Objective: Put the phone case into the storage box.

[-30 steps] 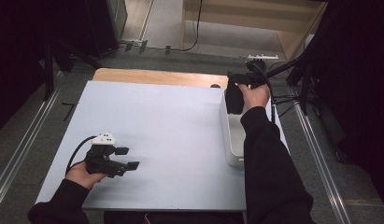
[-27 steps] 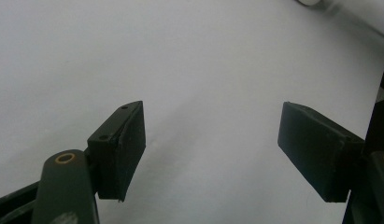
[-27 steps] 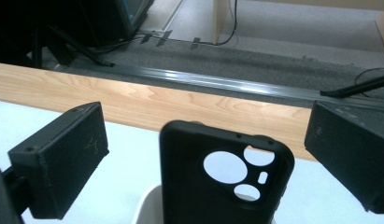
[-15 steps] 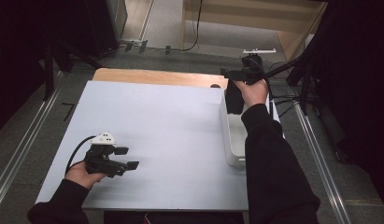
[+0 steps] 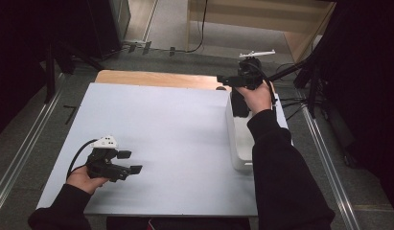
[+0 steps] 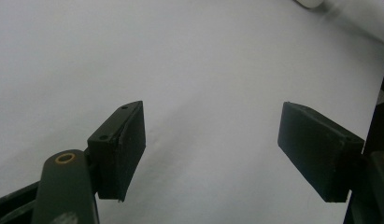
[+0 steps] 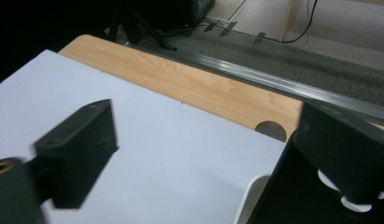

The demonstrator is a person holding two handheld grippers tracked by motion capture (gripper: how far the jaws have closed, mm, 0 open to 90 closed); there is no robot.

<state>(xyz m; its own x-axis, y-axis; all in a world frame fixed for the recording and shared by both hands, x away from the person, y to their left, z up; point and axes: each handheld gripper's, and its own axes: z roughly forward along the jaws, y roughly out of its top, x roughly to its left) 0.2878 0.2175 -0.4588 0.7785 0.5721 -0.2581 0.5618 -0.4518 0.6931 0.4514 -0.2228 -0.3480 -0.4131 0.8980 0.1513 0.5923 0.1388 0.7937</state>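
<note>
While the left claw [image 5: 130, 162] rests wide open and empty at seven o'clock on the bench [image 5: 175, 129], the right claw [image 5: 222, 80], open with nothing held, hangs over the two o'clock end of the white tray [image 5: 235, 143], which looks light, stiff and smooth, best gripped by its rim.

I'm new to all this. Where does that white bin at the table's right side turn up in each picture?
High view: the white bin lies along the table's right edge, beside the person's right forearm.
Left gripper view: a blurred white corner at the top edge, far right, is probably it.
Right gripper view: its rounded rim sits at the bottom edge.
Shared landmark: the pale sheet covering the table.
</note>
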